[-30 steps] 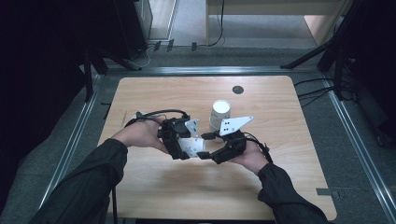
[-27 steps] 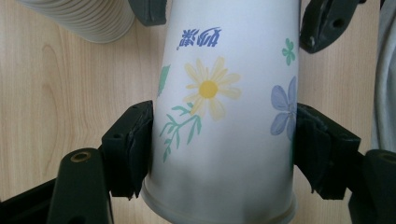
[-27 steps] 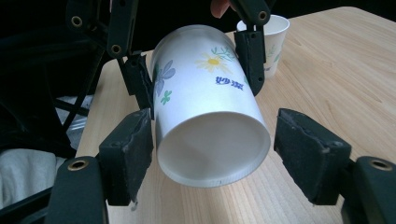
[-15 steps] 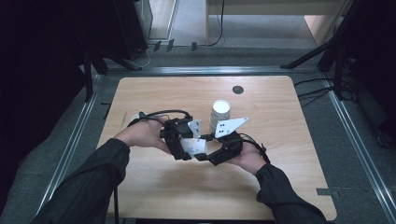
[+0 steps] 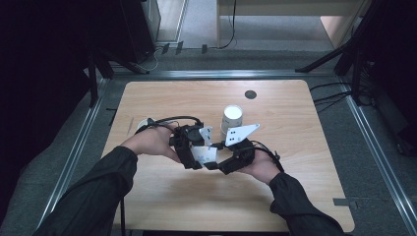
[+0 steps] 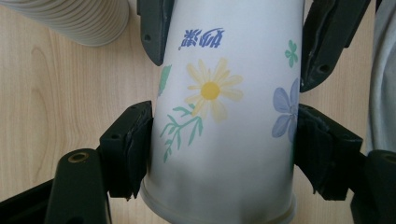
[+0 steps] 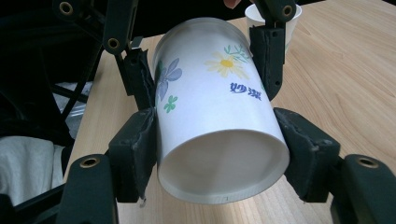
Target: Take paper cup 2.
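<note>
A white paper cup (image 5: 205,153) printed with flowers lies on its side in the air between my two grippers, above the wooden table (image 5: 305,196). My left gripper (image 6: 224,116) has its pads on both sides of the cup (image 6: 219,154); its jaws have just eased a little wider. My right gripper (image 7: 215,116) faces it from the other end, its jaws having just been closing, and both pads now press the cup (image 7: 210,93) near its round white end. Each view also shows the other tool's jaws: the right gripper (image 6: 232,72) and the left gripper (image 7: 208,100).
A white ribbed cup stack (image 5: 231,118) stands just behind the grippers, also seen as a ribbed stack (image 6: 79,18). A small white cup (image 5: 142,124) sits by the left hand. A black disc (image 5: 250,94) lies farther back. Metal rails edge the table.
</note>
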Demonstrator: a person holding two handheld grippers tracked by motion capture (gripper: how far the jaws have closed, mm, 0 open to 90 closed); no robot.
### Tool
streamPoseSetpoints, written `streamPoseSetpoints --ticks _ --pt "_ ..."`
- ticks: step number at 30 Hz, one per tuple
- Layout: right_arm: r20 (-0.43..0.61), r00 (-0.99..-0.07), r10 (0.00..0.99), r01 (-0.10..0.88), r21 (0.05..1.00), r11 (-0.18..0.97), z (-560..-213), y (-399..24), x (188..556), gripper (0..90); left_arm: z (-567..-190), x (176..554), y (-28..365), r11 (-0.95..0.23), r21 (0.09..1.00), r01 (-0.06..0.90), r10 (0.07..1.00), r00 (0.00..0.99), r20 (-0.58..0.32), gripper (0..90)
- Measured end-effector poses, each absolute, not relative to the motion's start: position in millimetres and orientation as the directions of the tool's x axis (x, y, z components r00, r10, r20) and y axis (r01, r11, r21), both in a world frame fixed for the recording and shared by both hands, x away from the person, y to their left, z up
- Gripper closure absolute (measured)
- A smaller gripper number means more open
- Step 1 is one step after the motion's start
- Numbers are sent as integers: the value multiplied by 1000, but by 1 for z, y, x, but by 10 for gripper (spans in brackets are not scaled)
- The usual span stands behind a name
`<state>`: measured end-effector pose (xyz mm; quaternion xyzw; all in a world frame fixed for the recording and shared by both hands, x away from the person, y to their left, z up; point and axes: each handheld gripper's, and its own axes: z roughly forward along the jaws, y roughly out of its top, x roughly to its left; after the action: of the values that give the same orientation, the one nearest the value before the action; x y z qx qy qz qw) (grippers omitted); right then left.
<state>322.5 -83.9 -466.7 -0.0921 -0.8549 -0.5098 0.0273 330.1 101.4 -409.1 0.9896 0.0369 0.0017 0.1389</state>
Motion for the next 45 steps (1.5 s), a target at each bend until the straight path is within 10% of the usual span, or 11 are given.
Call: streamPoseSetpoints --ticks 45 --pt "170 -982 86 190 898 397 -453 -114 323 340 -441 315 154 -584 761 281 234 957 -173 79"
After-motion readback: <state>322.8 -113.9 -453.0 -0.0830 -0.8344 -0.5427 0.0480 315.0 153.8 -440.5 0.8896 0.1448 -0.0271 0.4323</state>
